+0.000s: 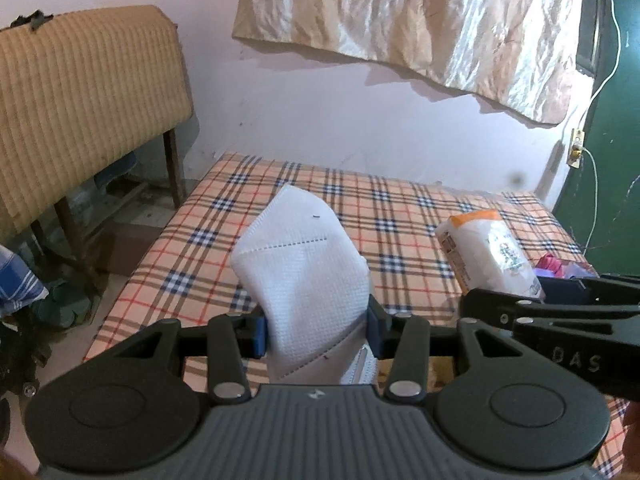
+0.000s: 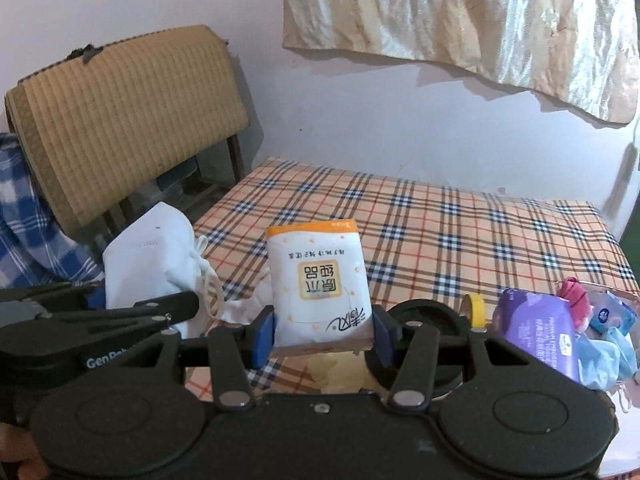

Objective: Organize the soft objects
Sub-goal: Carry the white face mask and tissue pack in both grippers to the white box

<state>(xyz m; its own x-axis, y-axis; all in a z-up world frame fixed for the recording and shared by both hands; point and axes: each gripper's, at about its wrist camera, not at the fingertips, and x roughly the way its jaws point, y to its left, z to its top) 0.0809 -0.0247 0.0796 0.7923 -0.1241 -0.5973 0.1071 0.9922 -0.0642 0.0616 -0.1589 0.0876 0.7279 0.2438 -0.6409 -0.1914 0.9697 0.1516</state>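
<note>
The left hand-held gripper (image 1: pixel 318 330) pinches a white mask (image 1: pixel 304 264); the right hand-held gripper (image 2: pixel 324 334) pinches a tissue pack (image 2: pixel 318 280), both above the plaid bed (image 2: pixel 460 216).

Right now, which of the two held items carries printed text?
The tissue pack in the right gripper; the mask in the left gripper is plain white.

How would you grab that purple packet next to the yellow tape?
Probably by its two long edges near the middle, coming down from above. The purple packet lies slanted on the plaid cloth, its broad printed face up, so the narrow width suits two fingers. The yellow tape roll sits close on one side and a pile of small soft things on the other, so a side approach looks crowded.
</note>
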